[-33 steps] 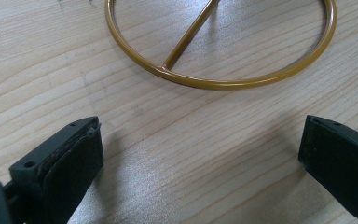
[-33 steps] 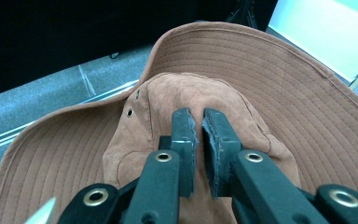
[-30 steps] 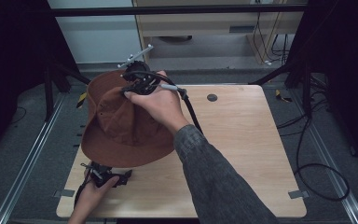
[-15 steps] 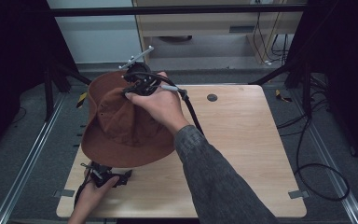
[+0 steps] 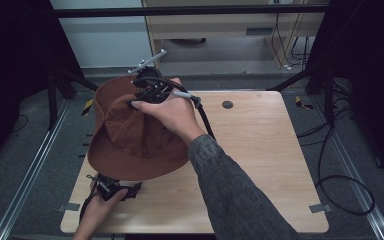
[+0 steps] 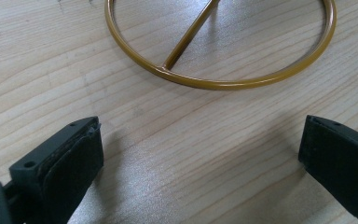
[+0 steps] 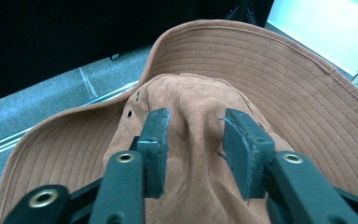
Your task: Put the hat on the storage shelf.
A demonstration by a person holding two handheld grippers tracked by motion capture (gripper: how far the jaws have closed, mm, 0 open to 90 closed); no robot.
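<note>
Pinching a fold of the crown between its two black jaws, the right gripper (image 7: 193, 149) holds the brown hat (image 7: 261, 93) up off the table; in the right gripper view the suede bunches between the pads (image 7: 158, 140) and the stitched brim spreads out beyond them, with a small eyelet just left of the left jaw. From the high view the right gripper (image 5: 147, 90) sits at the top of the hat (image 5: 130, 140), wrapped by the right hand (image 5: 172, 112) whose grey sleeve (image 5: 235, 195) reaches in from the bottom edge, and the hat hangs tilted over the left part of the wooden table (image 5: 260, 145). The left gripper (image 5: 111, 186) rests low near the table's front left corner, held by the left hand (image 5: 97, 210), just under the hat's front brim. Its jaws stand wide apart in the left gripper view, gripping nothing, above bare wood. Ahead of them lies a yellow metal ring (image 6: 223, 81) with a bar crossing it, flat on the table.
</note>
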